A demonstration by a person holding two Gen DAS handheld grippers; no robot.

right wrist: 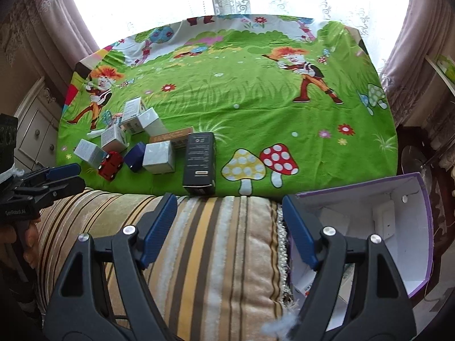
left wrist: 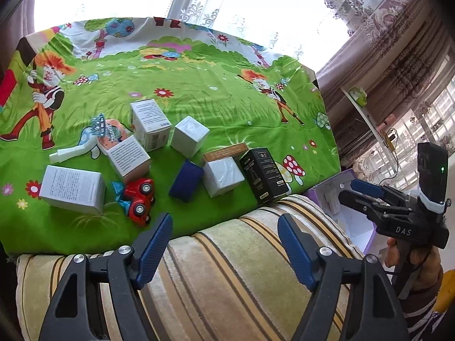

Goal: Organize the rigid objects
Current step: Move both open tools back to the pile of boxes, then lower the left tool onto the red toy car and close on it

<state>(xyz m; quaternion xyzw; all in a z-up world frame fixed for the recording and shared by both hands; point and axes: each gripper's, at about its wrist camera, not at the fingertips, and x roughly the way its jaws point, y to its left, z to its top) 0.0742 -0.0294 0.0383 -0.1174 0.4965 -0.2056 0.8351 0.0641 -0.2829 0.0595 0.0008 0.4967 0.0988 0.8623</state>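
Boxes (left wrist: 150, 123) lie beyond the left tool (left wrist: 224, 227), untouched.

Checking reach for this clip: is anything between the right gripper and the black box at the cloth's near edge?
Nothing visible. The right gripper hangs open over the striped cushion, and the black box stands just beyond it, with only bare cushion between.

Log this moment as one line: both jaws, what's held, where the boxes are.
left gripper: jaws open, empty | right gripper: jaws open, empty | white boxes, red toy car, black box: on green cloth | purple box: open, near right gripper
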